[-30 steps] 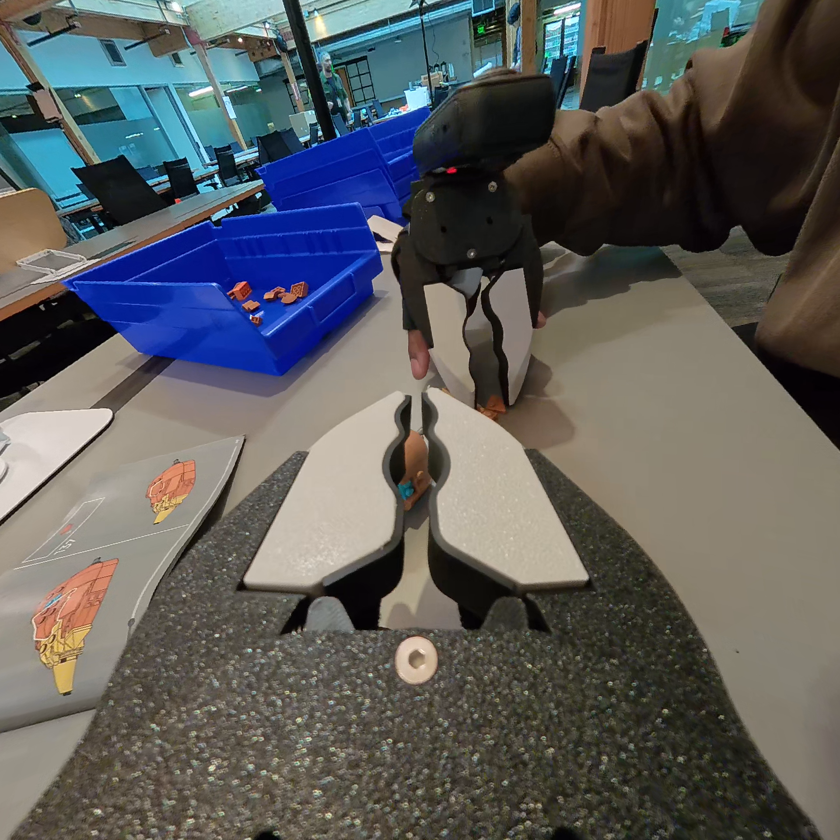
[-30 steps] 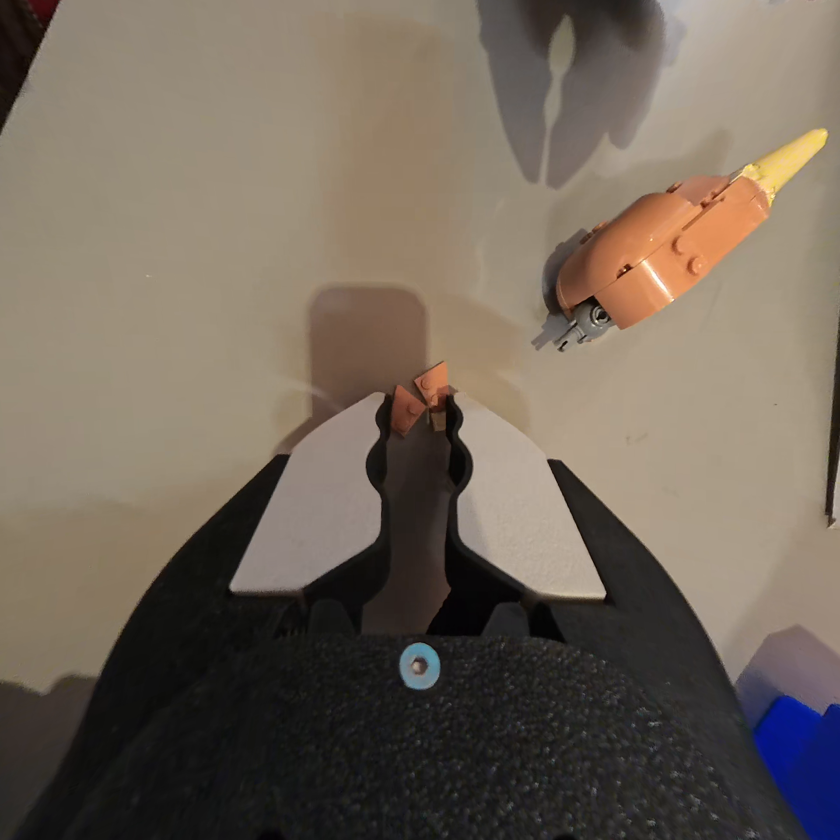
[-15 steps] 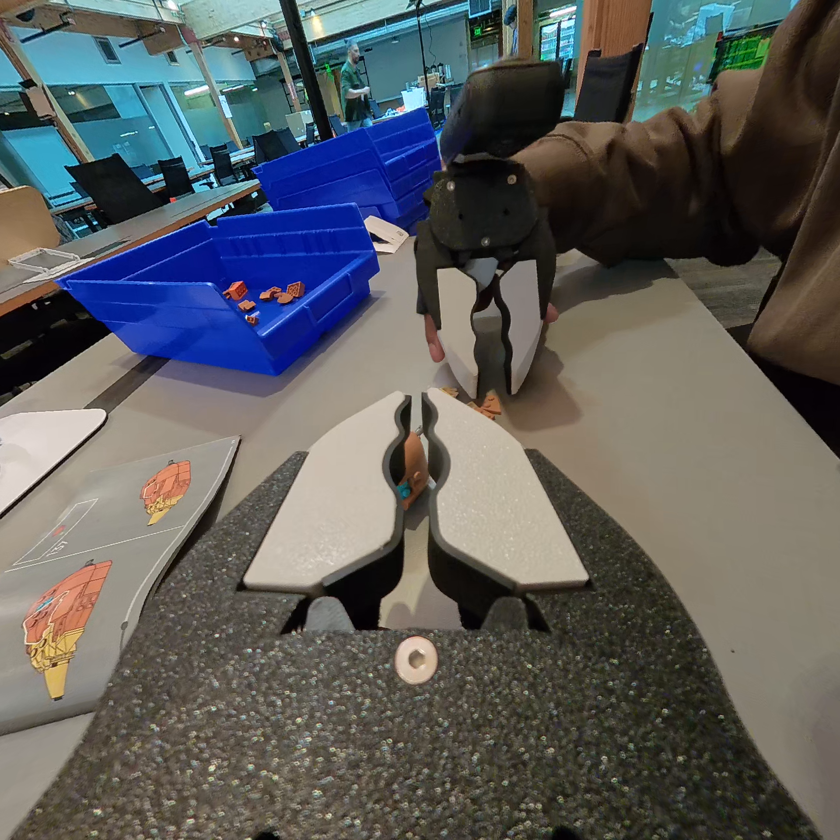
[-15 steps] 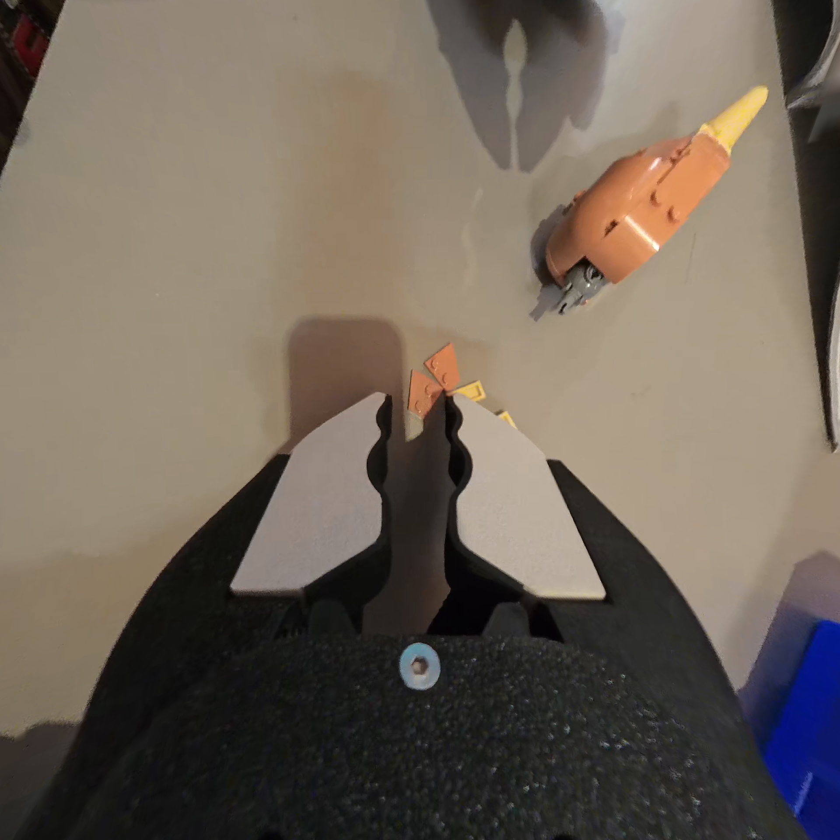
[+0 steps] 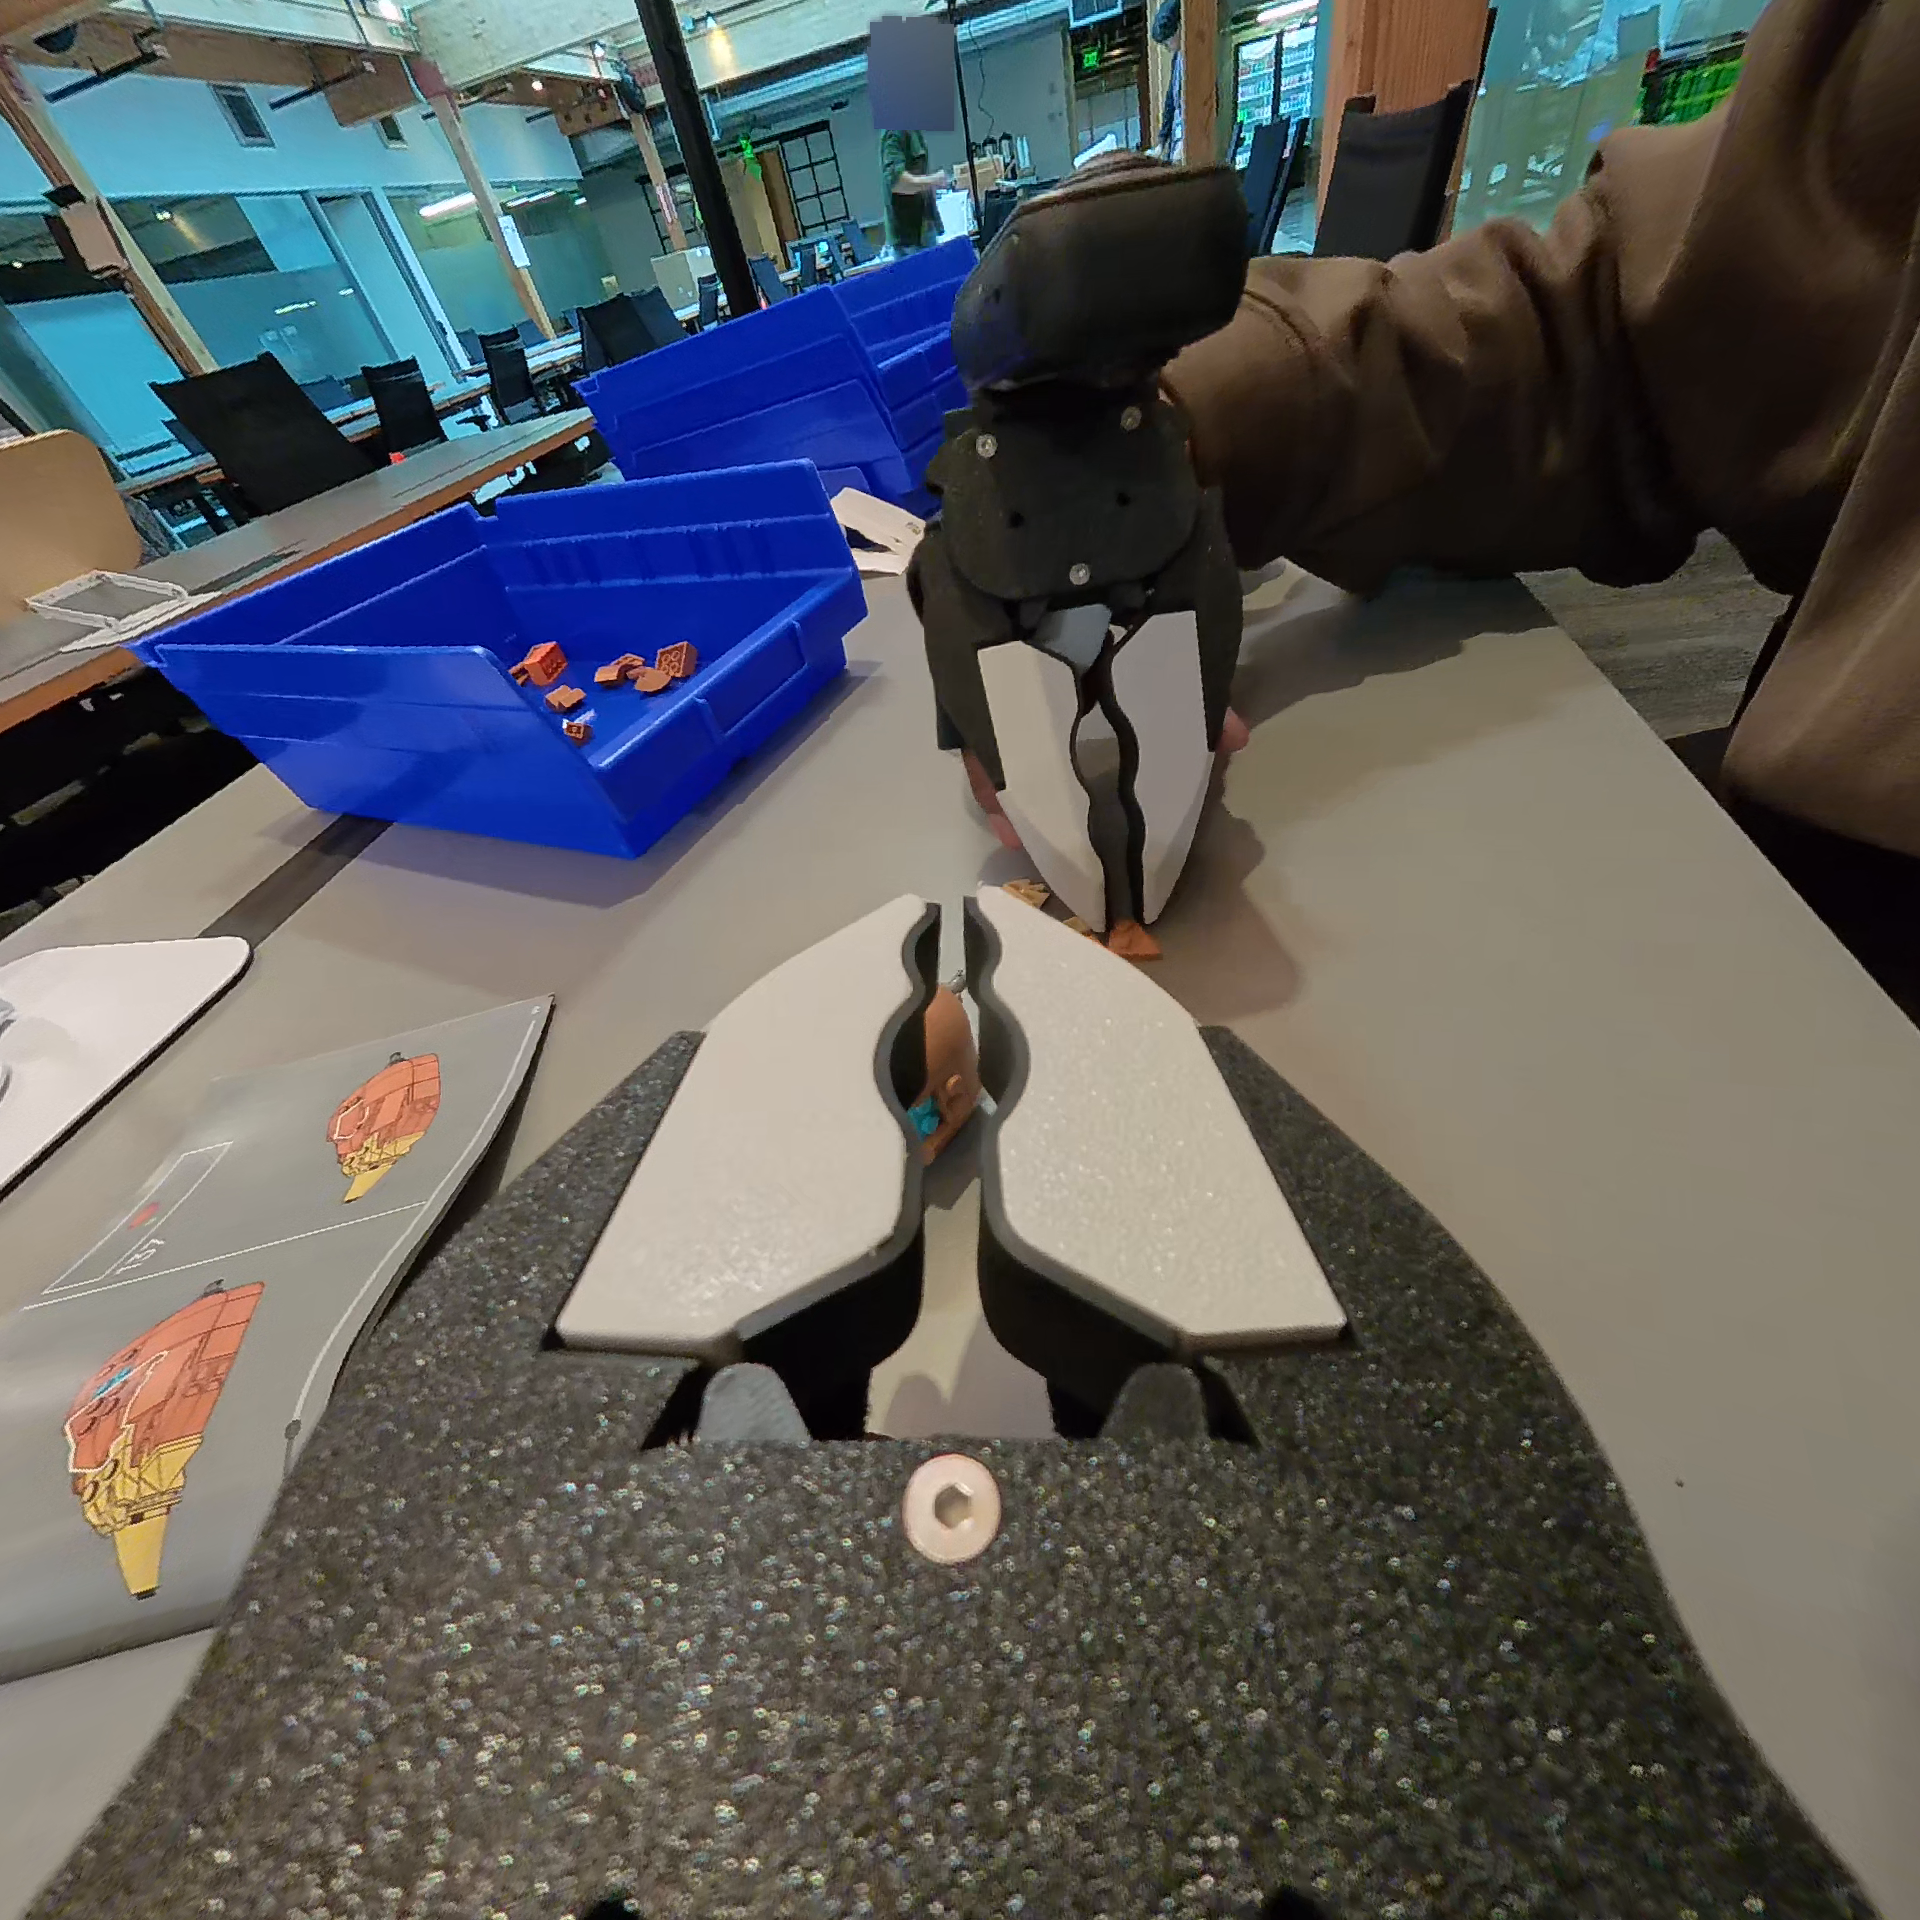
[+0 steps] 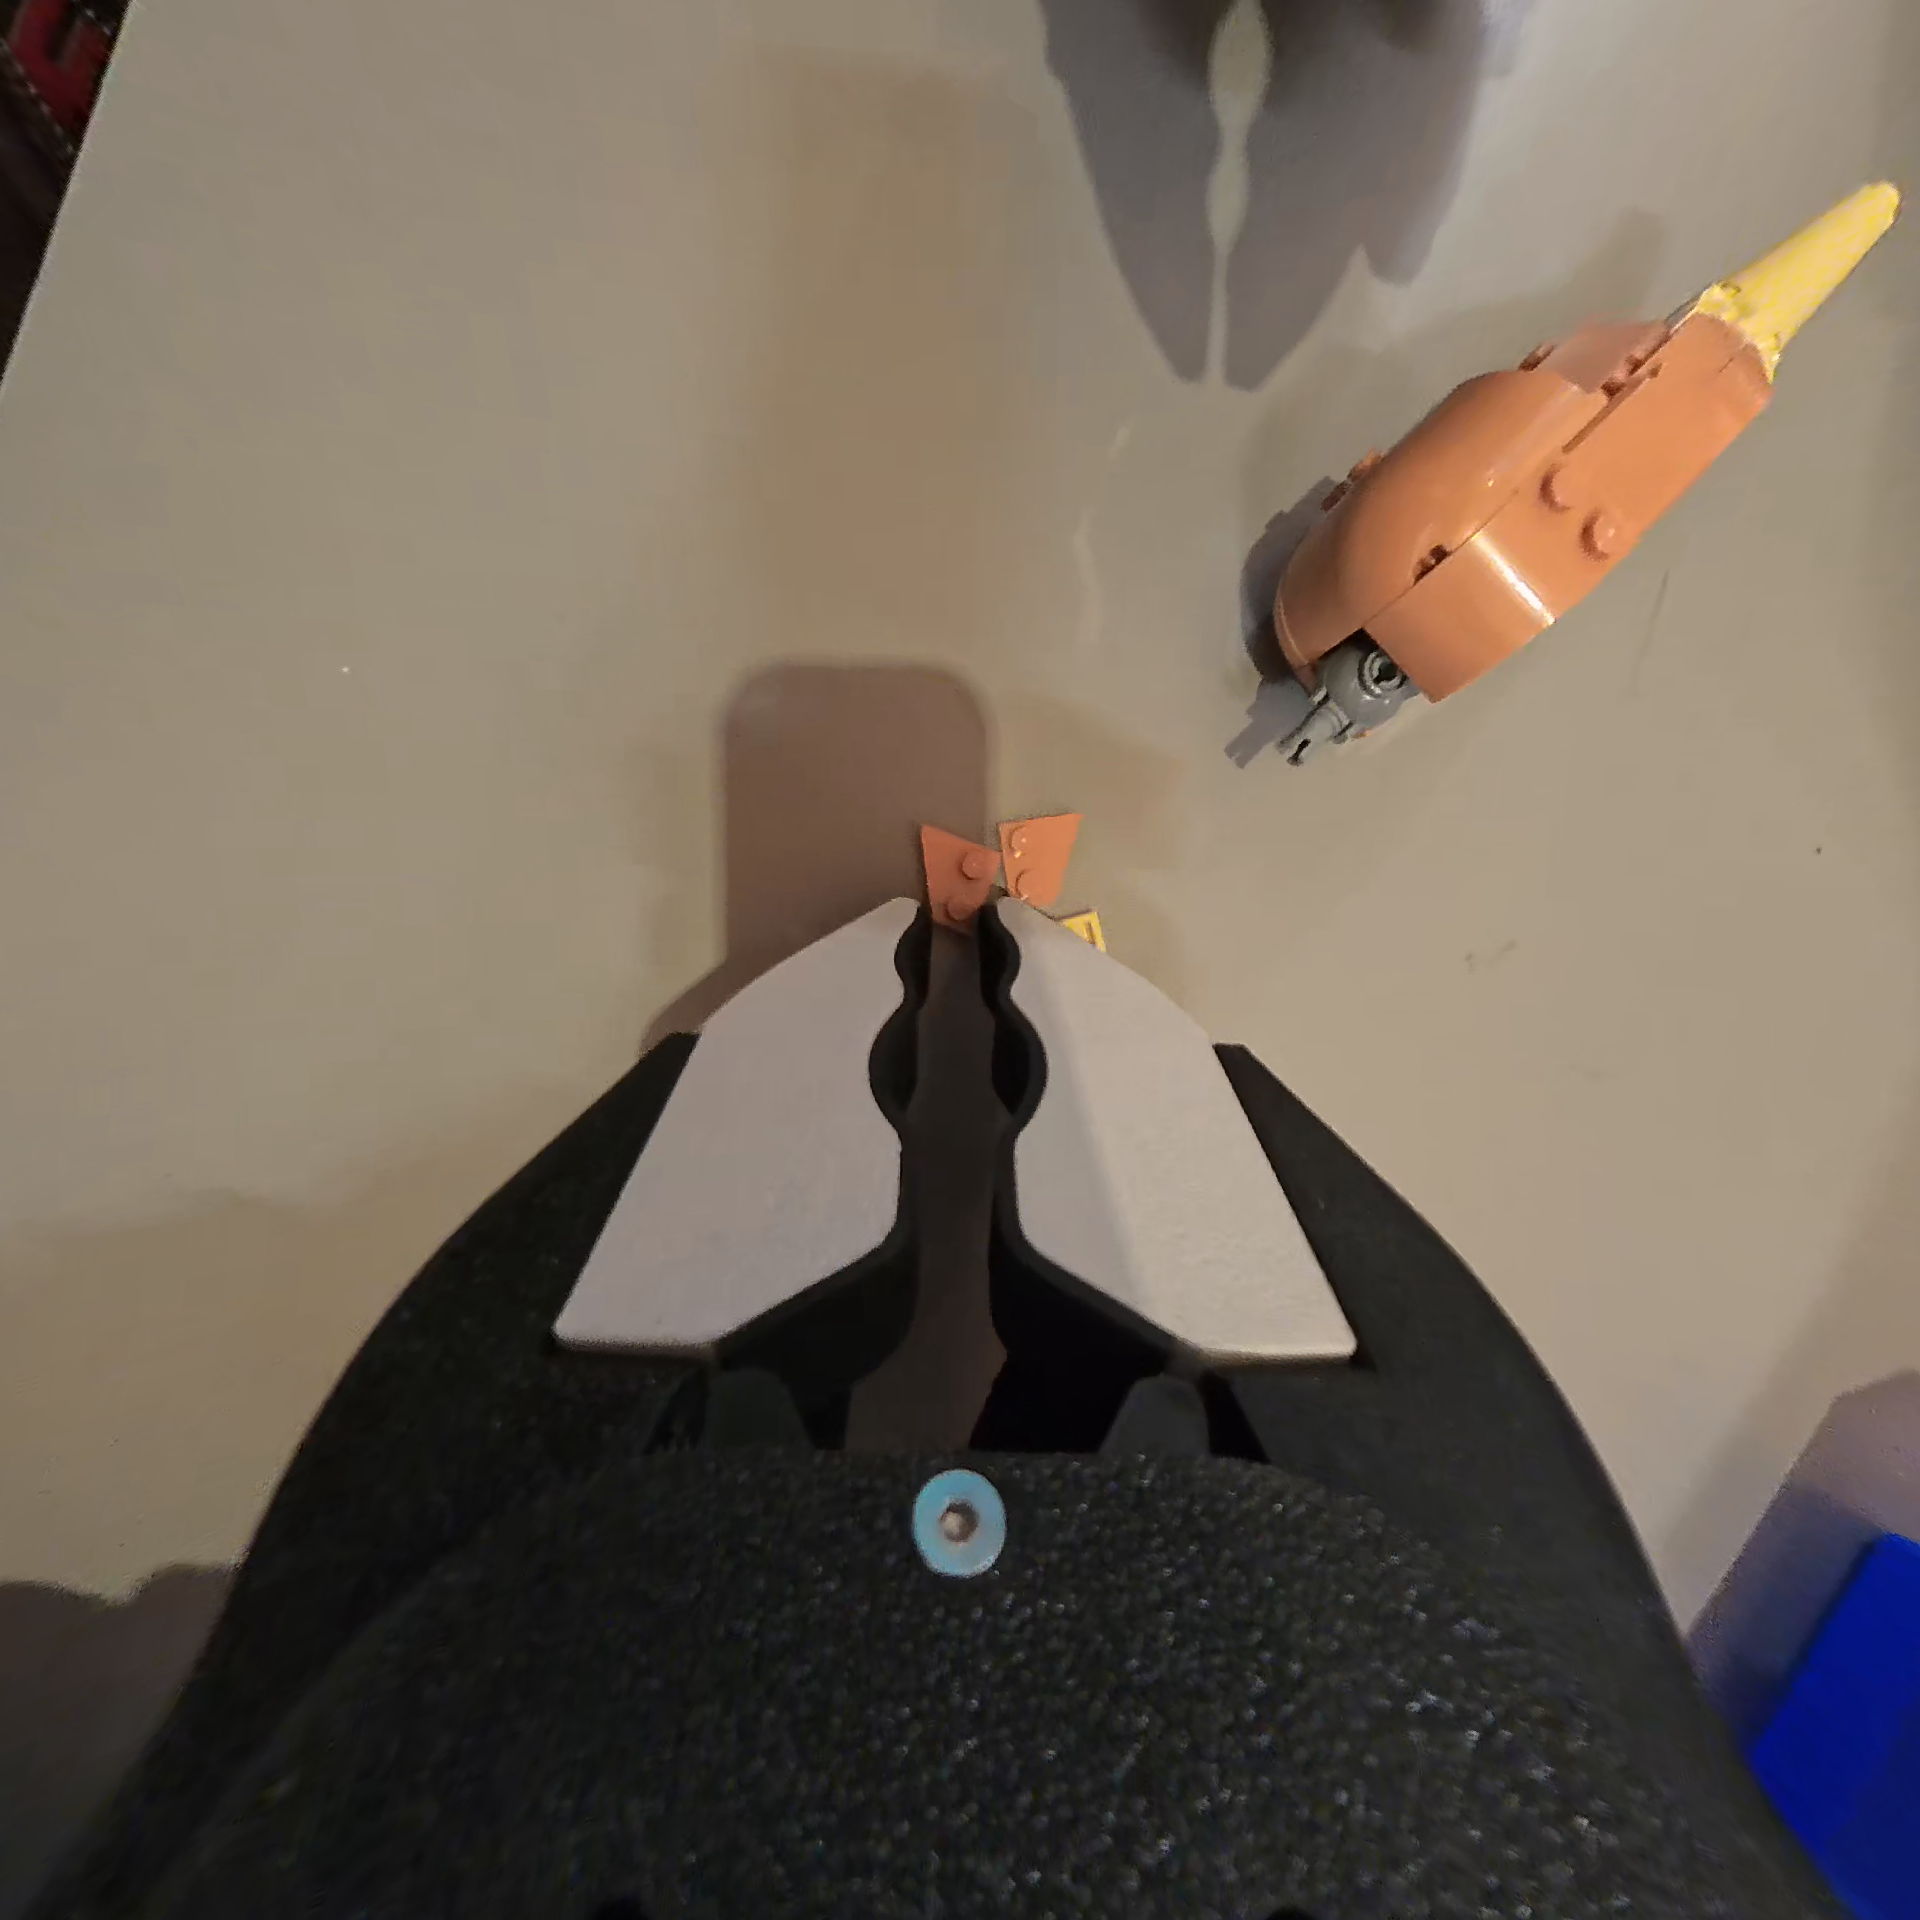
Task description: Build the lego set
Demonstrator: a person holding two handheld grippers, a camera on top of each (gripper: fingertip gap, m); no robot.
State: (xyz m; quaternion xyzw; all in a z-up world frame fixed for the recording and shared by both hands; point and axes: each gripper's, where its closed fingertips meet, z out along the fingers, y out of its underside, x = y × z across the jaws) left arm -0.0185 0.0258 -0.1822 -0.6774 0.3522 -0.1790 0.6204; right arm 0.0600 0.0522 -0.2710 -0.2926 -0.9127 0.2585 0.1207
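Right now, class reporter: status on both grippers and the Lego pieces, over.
Left gripper shut on small brown piece. Right gripper at table, shut on orange wedge plate. Second wedge plate and yellow tile crowd its tips; part-built model lies apart.

Left wrist view low, looking level along table (image 5: 1455,1143), right wrist view straight down close, both sharing loose orange wedges (image 6: 961,873).

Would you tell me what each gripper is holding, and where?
Left gripper: orange lego model, between mid-fingers. Right gripper: small orange wedge plate, pinched by its narrow end.
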